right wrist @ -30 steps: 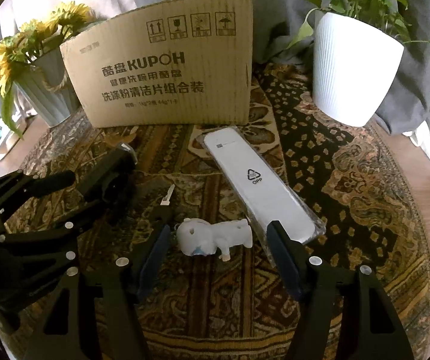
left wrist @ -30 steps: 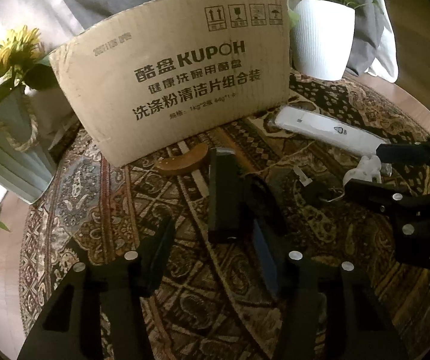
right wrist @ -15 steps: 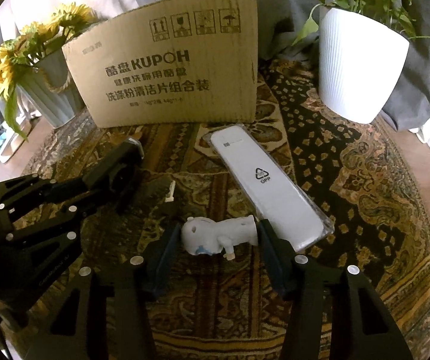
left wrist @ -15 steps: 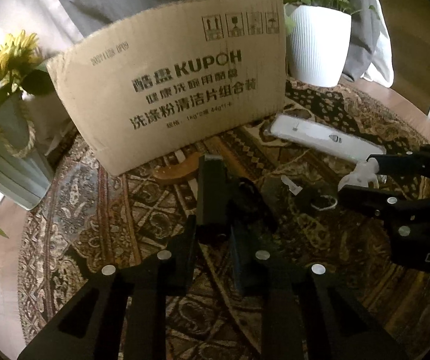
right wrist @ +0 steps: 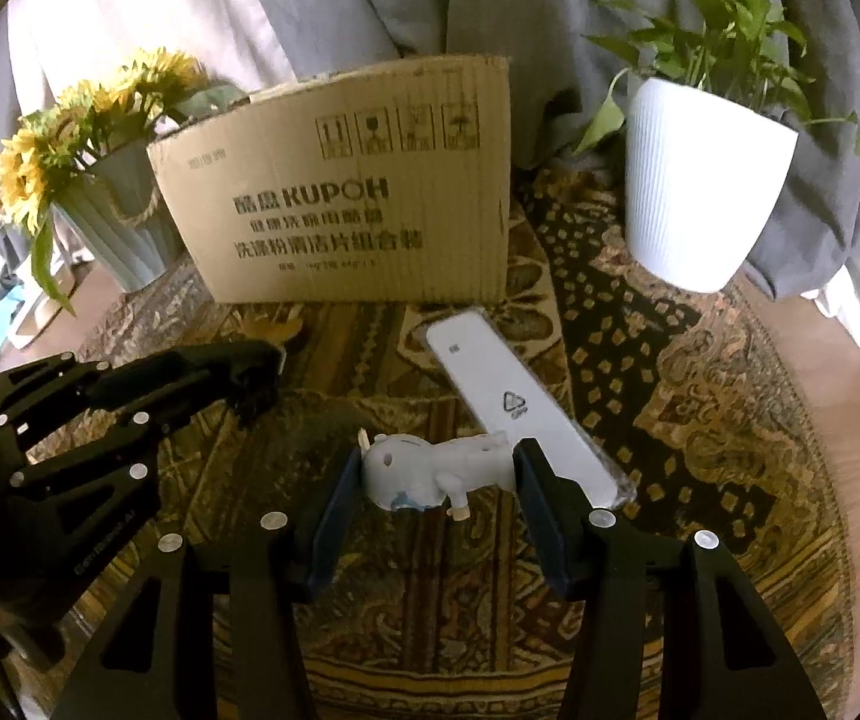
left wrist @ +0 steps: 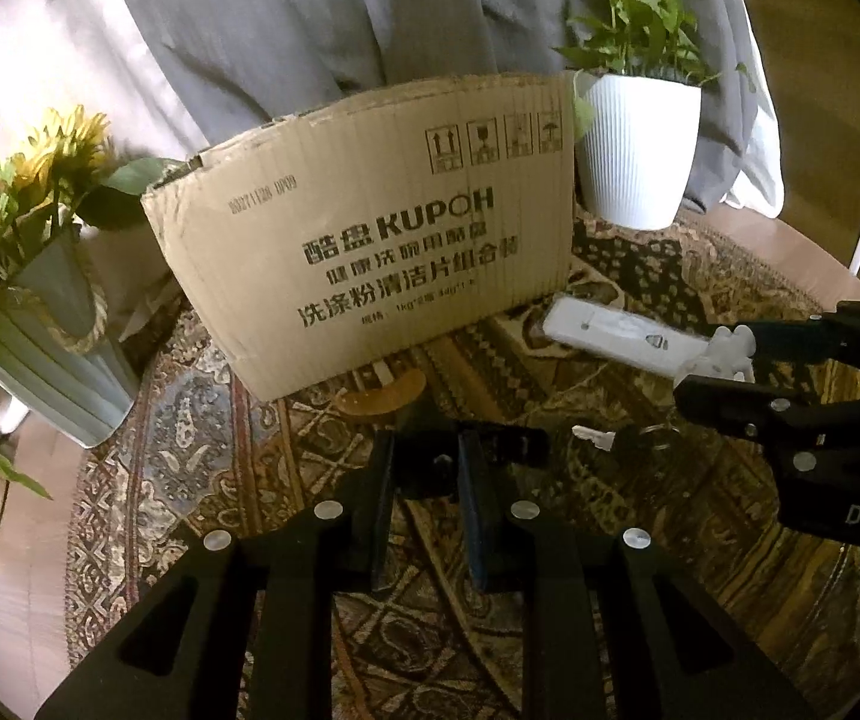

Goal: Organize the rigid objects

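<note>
**Both grippers clamped on objects in front of the cardboard box**

The left gripper (left wrist: 426,480) was clenched on a black block-shaped object (left wrist: 430,450), its fingers pressed against both sides. The left wrist view showed this grip head-on; from the right wrist view the same gripper (right wrist: 249,384) appeared only side-on at the left, its tip dark and the held object hard to make out.

The right gripper (right wrist: 436,480) was grasping a white toy figure (right wrist: 436,468) lying sideways between its pads. In the left wrist view only a bit of the figure (left wrist: 724,354) poked out between the right gripper's fingers.

A long white packaged item (right wrist: 520,408) lay on the patterned cloth (right wrist: 670,420) covering the desk, just beside the figure. Only the left wrist view revealed a wooden piece (left wrist: 381,399) at the foot of the cardboard box (left wrist: 369,252) and a small key with ring (left wrist: 616,438) near the right gripper. The box stood upright between a sunflower vase (right wrist: 111,222) and a white plant pot (right wrist: 700,204).
</note>
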A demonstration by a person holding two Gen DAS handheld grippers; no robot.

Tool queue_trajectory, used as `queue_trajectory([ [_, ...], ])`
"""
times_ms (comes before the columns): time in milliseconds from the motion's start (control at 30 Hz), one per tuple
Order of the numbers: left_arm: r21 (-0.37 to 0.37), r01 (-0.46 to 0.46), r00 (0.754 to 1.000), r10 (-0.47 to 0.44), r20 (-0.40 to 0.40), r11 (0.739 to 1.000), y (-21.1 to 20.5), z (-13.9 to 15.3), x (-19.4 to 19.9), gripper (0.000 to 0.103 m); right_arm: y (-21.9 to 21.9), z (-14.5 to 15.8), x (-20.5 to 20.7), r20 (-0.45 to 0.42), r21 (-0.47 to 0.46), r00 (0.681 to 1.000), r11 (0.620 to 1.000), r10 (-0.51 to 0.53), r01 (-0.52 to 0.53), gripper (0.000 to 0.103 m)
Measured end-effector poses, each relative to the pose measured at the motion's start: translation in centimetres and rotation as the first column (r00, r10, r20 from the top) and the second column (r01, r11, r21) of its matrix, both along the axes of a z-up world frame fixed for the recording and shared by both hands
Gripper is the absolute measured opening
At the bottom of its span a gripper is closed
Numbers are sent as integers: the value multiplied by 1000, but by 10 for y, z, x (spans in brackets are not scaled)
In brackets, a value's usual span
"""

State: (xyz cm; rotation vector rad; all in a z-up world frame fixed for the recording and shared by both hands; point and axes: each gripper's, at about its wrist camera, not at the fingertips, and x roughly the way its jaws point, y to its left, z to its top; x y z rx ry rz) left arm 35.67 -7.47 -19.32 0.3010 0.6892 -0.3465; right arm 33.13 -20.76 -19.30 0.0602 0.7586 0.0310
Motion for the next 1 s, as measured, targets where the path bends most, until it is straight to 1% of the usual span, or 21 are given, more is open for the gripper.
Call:
queue_trajectory([
  [600,-49,-27,998,30,58,998,8,33,-11,21,6,39,-11,91,-24,995,999,27,-25,54],
  [1000,-87,-39,987,52,151,995,13,73,-12,21,10,74,-15,182,-41,982,998,50,-43,54],
])
